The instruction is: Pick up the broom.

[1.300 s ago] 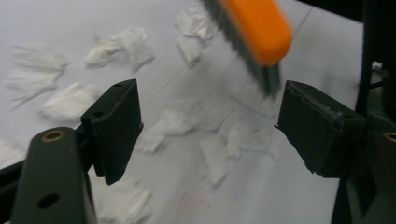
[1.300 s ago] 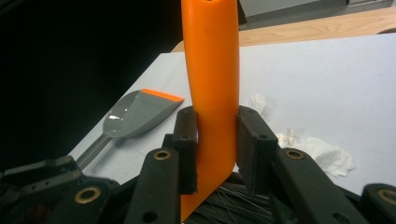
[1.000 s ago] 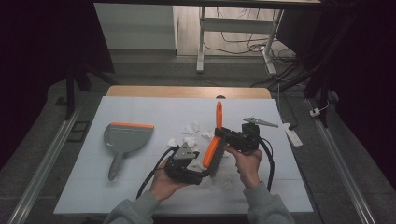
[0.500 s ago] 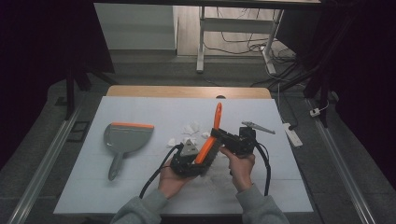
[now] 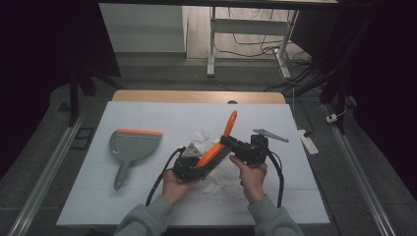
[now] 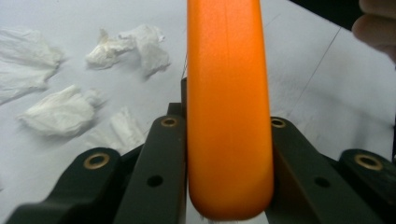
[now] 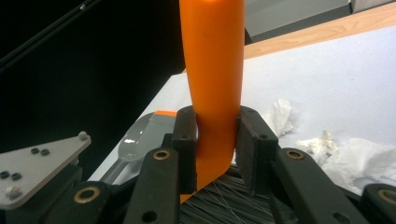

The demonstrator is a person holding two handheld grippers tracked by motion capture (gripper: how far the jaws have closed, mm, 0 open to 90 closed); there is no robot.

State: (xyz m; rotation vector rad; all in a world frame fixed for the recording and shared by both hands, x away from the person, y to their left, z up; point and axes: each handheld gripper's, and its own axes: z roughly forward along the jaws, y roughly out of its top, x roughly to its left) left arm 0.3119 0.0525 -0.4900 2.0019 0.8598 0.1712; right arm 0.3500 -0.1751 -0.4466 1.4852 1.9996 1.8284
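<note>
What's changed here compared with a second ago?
The left gripper has come in from the left and its fingers have just been closing; they now clamp the orange brush by its body, so both grippers hold it. The brush has tilted from near upright to leaning right. The right gripper stayed shut on the brush handle. The dustpan and crumpled tissues lie as before.

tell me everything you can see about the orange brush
The orange brush is a hand brush with a smooth, glossy orange plastic handle and dark bristles under its head. It is lifted off the white table, tilted, its handle tip pointing up and away. Both grippers clamp it: the left gripper, whose jaws have just closed, and the right gripper, just above the bristles. Crumpled tissues lie beneath it.
</note>
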